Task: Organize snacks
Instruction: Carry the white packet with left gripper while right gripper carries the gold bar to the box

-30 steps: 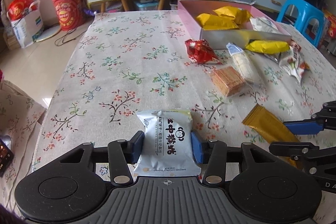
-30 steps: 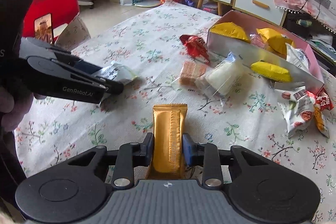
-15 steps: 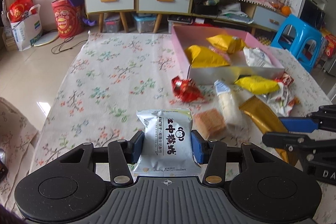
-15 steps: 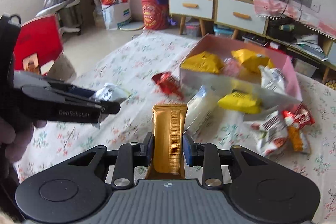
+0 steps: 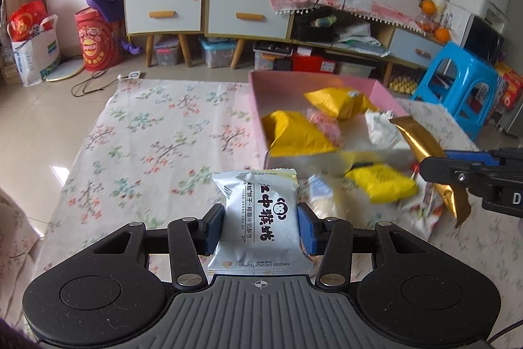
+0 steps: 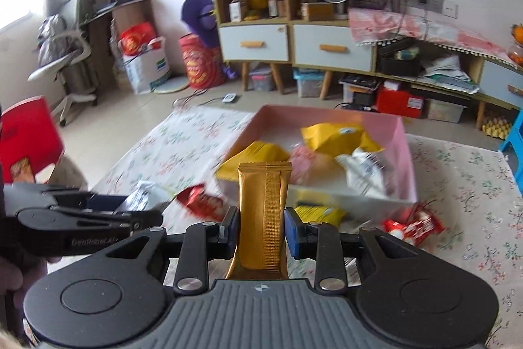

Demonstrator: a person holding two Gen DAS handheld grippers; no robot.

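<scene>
My left gripper (image 5: 261,228) is shut on a silver snack packet (image 5: 261,218) with black print, held above the floral tablecloth (image 5: 157,152). My right gripper (image 6: 261,231) is shut on a long gold bar wrapper (image 6: 263,215); the same gold bar wrapper (image 5: 428,152) shows in the left wrist view at the right. Ahead lies the pink box (image 5: 327,80), also the pink box (image 6: 408,152), holding yellow bags (image 5: 300,133), a pink packet and a white packet. The left gripper (image 6: 98,218) appears at the left of the right wrist view.
Loose snacks lie in front of the box: a yellow bag (image 5: 382,182), a red packet (image 6: 199,201), red-white wrappers (image 6: 415,224), a clear cracker pack (image 5: 323,195). A blue stool (image 5: 457,87) stands right. Cabinets and shelves (image 5: 183,8) line the back wall.
Both grippers have risen and moved forward toward the pink box, each still gripping its snack. The box now looks nearer and its inside more visible.
</scene>
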